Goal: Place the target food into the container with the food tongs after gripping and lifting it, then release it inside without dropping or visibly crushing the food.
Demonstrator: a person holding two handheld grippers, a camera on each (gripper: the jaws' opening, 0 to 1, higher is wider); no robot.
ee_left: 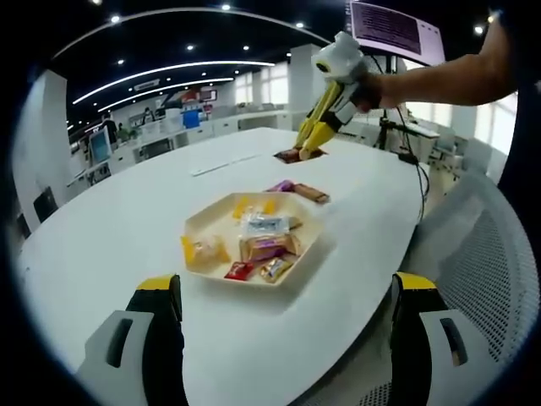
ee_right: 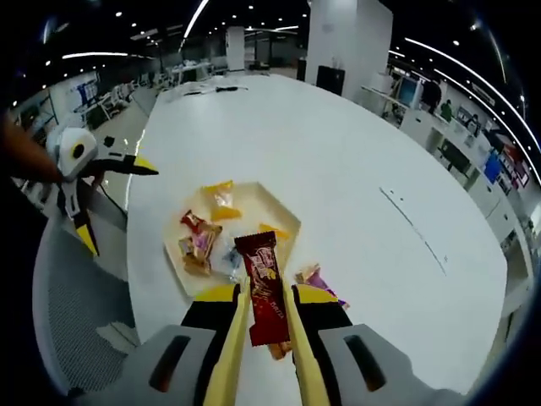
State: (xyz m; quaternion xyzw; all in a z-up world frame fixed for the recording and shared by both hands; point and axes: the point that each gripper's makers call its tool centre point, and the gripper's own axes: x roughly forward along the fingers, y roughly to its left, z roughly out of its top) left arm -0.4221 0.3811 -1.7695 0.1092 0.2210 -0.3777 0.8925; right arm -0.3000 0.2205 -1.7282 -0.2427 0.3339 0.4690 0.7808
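In the left gripper view the tray (ee_left: 207,222) sits on the table (ee_left: 101,245), ahead of the gripper's jaws and between them; several wrapped snacks (ee_left: 266,247) lie in it; two more packets (ee_left: 301,190) lie on the table just behind it (touching each other, apart from the tray); farther back the right gripper (ee_left: 309,144) comes in from the right, tips down over a bar (ee_left: 288,156); a chair (ee_left: 486,254) stands right of the table.

In the right gripper view that bar (ee_right: 264,288) lies between the jaws, before the tray (ee_right: 279,216); the left gripper (ee_right: 101,199) hangs at the left, past the table edge.

A dark red-brown wrapped snack bar (ee_right: 264,288) hangs lengthwise between yellow tongs (ee_right: 264,338), at five o'clock from the cream hexagonal tray (ee_right: 283,222) of wrapped snacks.
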